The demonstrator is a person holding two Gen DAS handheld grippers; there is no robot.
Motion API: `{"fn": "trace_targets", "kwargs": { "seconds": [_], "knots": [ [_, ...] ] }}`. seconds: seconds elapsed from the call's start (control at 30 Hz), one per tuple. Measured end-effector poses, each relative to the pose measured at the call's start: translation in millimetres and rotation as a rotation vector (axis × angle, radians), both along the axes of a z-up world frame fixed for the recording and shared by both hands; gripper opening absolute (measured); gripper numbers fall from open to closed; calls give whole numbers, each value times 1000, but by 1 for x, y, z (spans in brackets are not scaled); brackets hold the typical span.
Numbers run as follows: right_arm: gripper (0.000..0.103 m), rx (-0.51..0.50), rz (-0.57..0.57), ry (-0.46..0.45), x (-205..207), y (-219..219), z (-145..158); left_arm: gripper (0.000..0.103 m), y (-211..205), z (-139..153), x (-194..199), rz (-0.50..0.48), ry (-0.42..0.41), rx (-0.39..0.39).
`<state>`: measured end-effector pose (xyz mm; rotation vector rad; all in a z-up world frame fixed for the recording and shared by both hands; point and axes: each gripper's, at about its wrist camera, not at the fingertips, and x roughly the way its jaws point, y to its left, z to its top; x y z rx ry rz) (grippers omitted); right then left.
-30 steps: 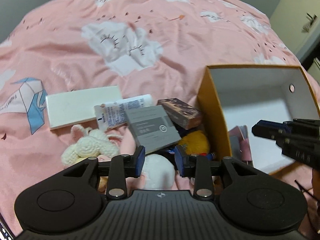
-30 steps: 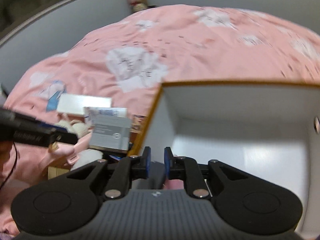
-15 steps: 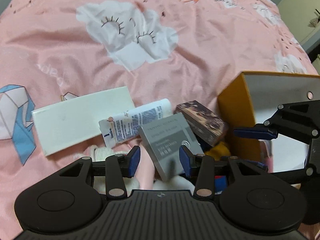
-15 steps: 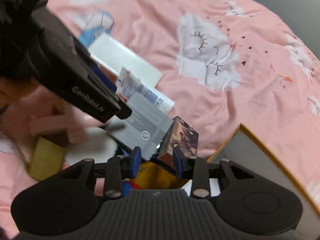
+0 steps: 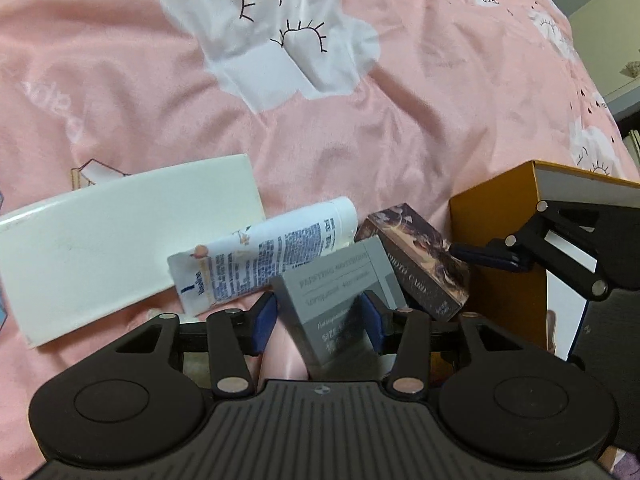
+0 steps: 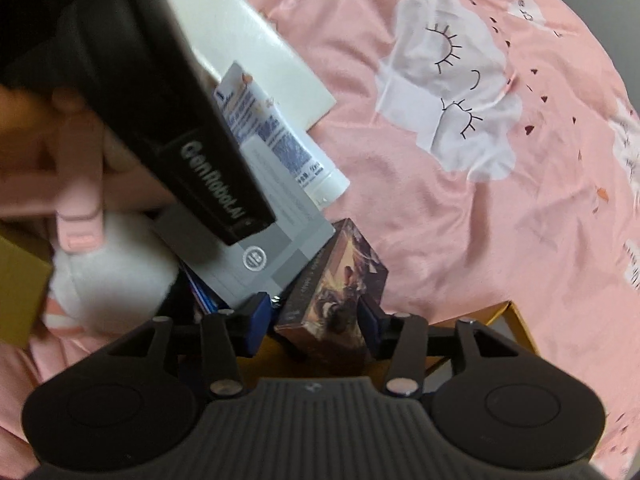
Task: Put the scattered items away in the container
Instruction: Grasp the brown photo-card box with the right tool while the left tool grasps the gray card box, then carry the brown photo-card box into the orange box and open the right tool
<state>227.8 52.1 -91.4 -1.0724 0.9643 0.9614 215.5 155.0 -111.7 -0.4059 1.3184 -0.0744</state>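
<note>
My left gripper (image 5: 318, 320) is open, its fingers on either side of a grey box (image 5: 340, 304) that lies tilted on the pile. My right gripper (image 6: 314, 322) is open around a brown patterned card box (image 6: 340, 280), which also shows in the left wrist view (image 5: 420, 256). The grey box shows in the right wrist view (image 6: 260, 248) under the left gripper's body. The orange container (image 5: 500, 232) with white inside stands at the right; only its corner (image 6: 516, 320) shows in the right wrist view.
A white tube (image 5: 264, 256) and a flat white box (image 5: 120, 240) lie left of the grey box on the pink bedspread (image 5: 360, 120). A white plush (image 6: 116, 272) and a tan box (image 6: 16, 288) lie at the left.
Both grippers moved forward and down into the pile. The left now brackets the grey box; the right, which left the container, has opened wider around the card box.
</note>
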Motion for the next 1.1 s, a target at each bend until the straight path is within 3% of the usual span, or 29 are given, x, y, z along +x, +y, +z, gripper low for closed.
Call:
{"fn": "trace_targets", "kwargs": {
  "seconds": [0.13,0.2,0.27,0.33,0.57,0.83,1.1],
  "knots": [
    [51,-48,60,-40,-5,-1,-4,44,0,7,-2,10,-20,-1],
    [47,-42,61,-35,-4,-3,0,39,1,14,-4,17,-37,-11],
    [37,-25,44,-16,-3,-5,6,35,1,21,-7,22,-53,-26],
    [35,-15,28,-10,-1,-6,11,33,1,26,-10,21,-68,-34],
    [34,-26,16,-56,2,-4,18,31,-12,38,-16,-10,-124,-25],
    [34,-35,17,-23,10,-1,13,32,-39,40,-26,-201,-190,87],
    [33,-6,-4,-11,14,-4,13,31,-48,33,-30,-229,-194,117]
  ]
}}
